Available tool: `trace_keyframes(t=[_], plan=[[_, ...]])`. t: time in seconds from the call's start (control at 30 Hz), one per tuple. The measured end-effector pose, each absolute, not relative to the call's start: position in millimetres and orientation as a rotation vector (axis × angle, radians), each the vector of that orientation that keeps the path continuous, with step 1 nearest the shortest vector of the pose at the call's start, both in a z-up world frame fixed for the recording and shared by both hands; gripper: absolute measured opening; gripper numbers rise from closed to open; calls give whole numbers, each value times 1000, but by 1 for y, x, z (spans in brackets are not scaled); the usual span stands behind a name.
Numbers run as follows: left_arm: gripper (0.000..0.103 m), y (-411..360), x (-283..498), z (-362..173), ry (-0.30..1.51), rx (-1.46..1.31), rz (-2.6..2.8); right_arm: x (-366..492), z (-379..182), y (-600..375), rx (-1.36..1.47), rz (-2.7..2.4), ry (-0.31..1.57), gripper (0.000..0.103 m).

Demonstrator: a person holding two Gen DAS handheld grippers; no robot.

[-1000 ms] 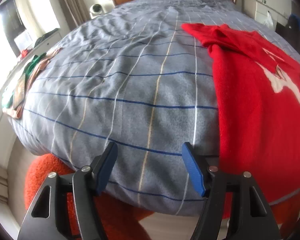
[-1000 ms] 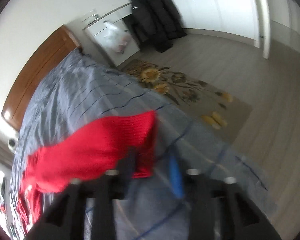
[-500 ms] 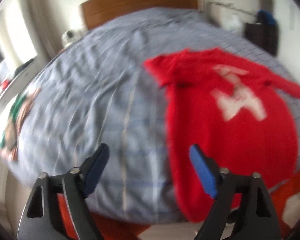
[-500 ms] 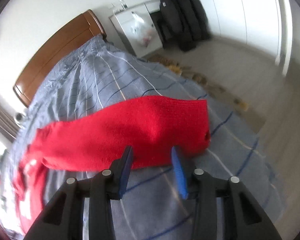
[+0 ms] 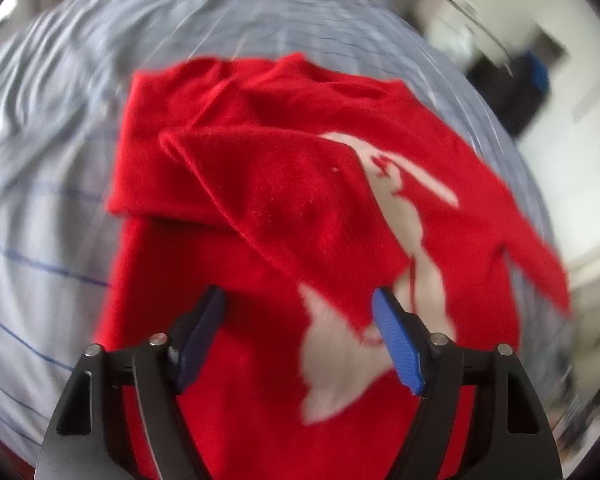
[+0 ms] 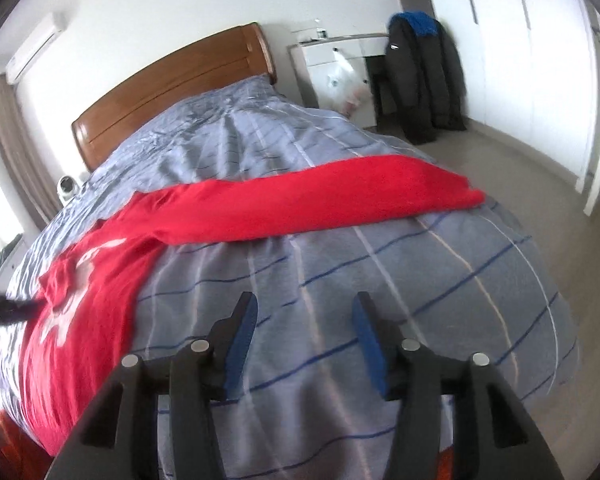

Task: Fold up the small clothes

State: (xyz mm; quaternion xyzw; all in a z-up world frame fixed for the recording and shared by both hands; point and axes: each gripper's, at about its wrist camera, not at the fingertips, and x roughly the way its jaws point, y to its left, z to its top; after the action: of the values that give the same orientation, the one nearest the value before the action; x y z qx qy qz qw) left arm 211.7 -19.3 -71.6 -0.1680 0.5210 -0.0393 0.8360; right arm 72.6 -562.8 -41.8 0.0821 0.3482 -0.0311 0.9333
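One bed (image 6: 340, 248) is filling the middle of both views, lying under a grey-blue checked cover, with one wooden headboard (image 6: 172, 92) showing at the upper left of the right wrist view. One red sweater (image 5: 284, 208) is lying on the cover; it is taking up the centre of the left wrist view, with a white figure on its front and one sleeve folded across the chest. In the right wrist view the sweater (image 6: 100, 272) is sitting at the left, and one sleeve is stretching across the middle of the frame toward the right edge of the bed. One dark coat (image 6: 420, 80) is hanging at the upper right beside one white cabinet (image 6: 332, 68).

The left claw (image 5: 300, 340) is hovering at the lower centre over the sweater with its jaws spread wide and gripping nothing. The right claw (image 6: 304, 340) is hovering at the lower centre over bare cover, just beside the sweater, jaws parted wide and holding nothing.
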Motion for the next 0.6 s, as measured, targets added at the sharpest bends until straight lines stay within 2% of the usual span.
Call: trace_keyframes(t=[0.03, 0.07, 0.1, 0.13, 0.17, 0.3, 0.5, 0.6], plan=[[74, -20, 211, -74, 1086, -403, -64, 74, -42, -560, 147, -58, 718, 50], [49, -22, 211, -74, 1059, -446, -48, 74, -43, -558, 132, -53, 721, 50], [1, -21, 211, -75, 1057, -459, -44, 73, -43, -556, 125, -51, 724, 50], [6, -20, 212, -76, 1079, -469, -37, 74, -44, -555, 121, -52, 726, 50], [3, -14, 210, -75, 1091, -504, -32, 74, -45, -556, 121, -54, 728, 50], [2, 23, 188, -43, 1065, -452, -43, 70, -42, -561, 140, -60, 712, 50], [2, 147, 161, 16, 990, -198, 228, 66, -40, -565, 156, -77, 686, 50], [2, 206, 162, 14, 992, -129, 397, 68, -41, -561, 141, -78, 696, 50]])
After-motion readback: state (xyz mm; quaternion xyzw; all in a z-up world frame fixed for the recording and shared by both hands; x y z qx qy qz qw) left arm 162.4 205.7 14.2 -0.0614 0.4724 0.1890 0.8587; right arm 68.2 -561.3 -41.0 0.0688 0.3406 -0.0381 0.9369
